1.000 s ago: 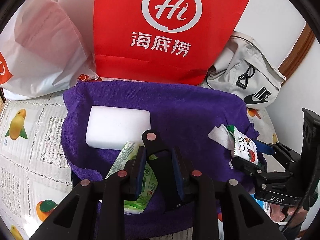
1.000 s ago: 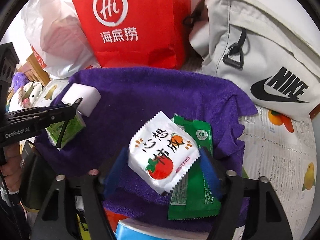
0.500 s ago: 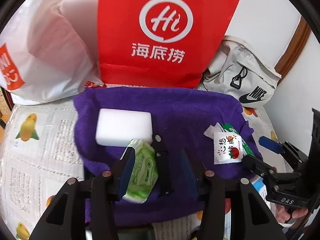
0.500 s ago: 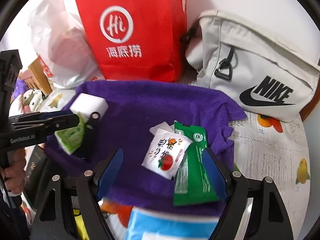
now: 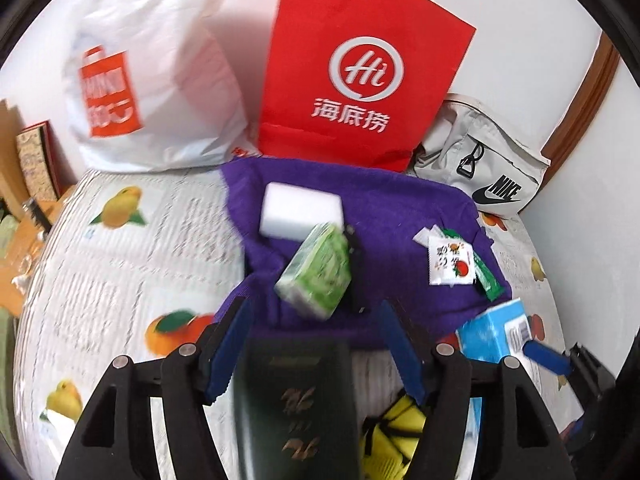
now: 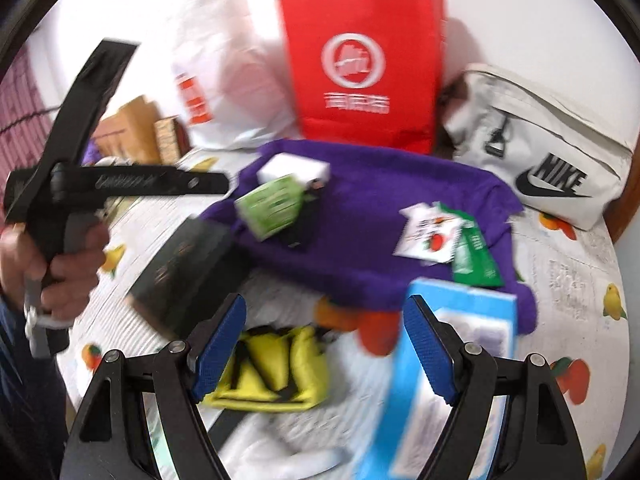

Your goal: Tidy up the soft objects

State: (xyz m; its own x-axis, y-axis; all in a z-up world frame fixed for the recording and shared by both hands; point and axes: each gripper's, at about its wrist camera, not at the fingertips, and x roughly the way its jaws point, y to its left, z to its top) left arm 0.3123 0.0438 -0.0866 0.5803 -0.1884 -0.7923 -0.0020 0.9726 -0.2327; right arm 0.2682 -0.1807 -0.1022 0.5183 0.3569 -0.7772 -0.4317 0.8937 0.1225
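Note:
A purple towel (image 5: 384, 216) (image 6: 380, 216) lies on the table. On it rest a white sponge (image 5: 300, 216), a green tissue pack (image 5: 316, 272) (image 6: 272, 208), a white tomato sachet (image 5: 448, 264) (image 6: 428, 236) and a green sachet (image 5: 486, 276). My left gripper (image 5: 316, 348) hangs back from the towel's near edge, its jaws opening, and the green pack lies free beyond its tips. A dark box (image 5: 296, 400) sits beneath it. My right gripper (image 6: 324, 344) is open and holds nothing. It hovers over a yellow pouch (image 6: 272, 368) and a blue box (image 6: 452, 360).
Behind the towel stand a red paper bag (image 5: 360, 88), a white plastic bag (image 5: 152, 92) and a grey Nike bag (image 5: 488, 176). A fruit-print cloth (image 5: 120, 280) covers the table. Boxes and books (image 5: 36, 160) crowd the far left. A hand (image 6: 60, 264) holds the left gripper.
Both grippers have drawn back and up from the towel. The left jaws let go of the green tissue pack and spread. The tomato sachet, once between the right pads, lies on the towel.

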